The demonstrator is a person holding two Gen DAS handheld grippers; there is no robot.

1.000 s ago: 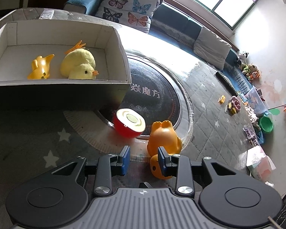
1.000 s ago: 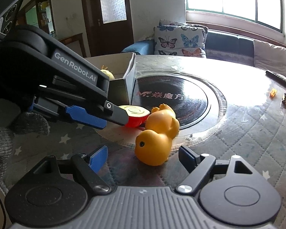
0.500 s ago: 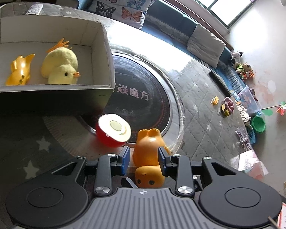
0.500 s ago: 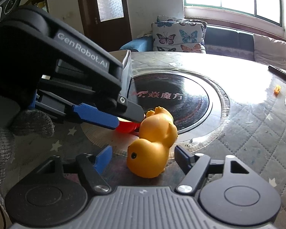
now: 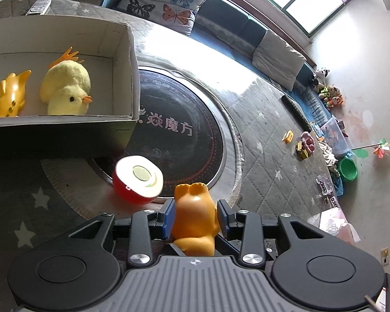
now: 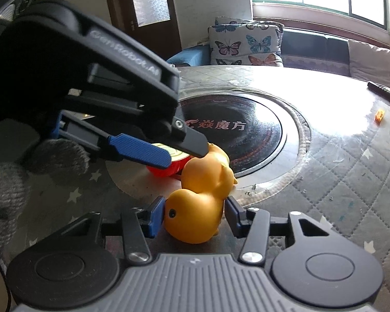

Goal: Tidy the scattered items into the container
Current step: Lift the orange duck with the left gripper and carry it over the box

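- Left gripper (image 5: 195, 217): fingers apart, one on each side of the orange duck (image 5: 193, 223), pads right against its flanks, no squeeze visible.
- Right gripper (image 6: 193, 214): also spread, bracketing the same duck at the head end; left pad touching the head, right pad just beside it with a sliver of gap.
- Duck lying on the table (image 5: 273, 156), not lifted, at the edge of the dark round inset, well apart from the box (image 5: 122, 78).
- Done so far, judging by what lies inside the box: a plush chick (image 5: 65, 88) and a small yellow toy (image 5: 9, 96), side by side on its floor.
- Left to do: the duck, plus the red apple half (image 5: 137, 179), cut face up, just beside the duck and near the box's front corner.
- Farther across the table, a small yellow piece (image 5: 288, 136) and a pink item (image 5: 306, 143); unclear whether counted among the scattered things.
- Roughly halfway, then: two in, at least two out.
- Likely step in hand: closing on the duck for the carry to the box; odd to have both grippers on one toy, so probably one to give way.
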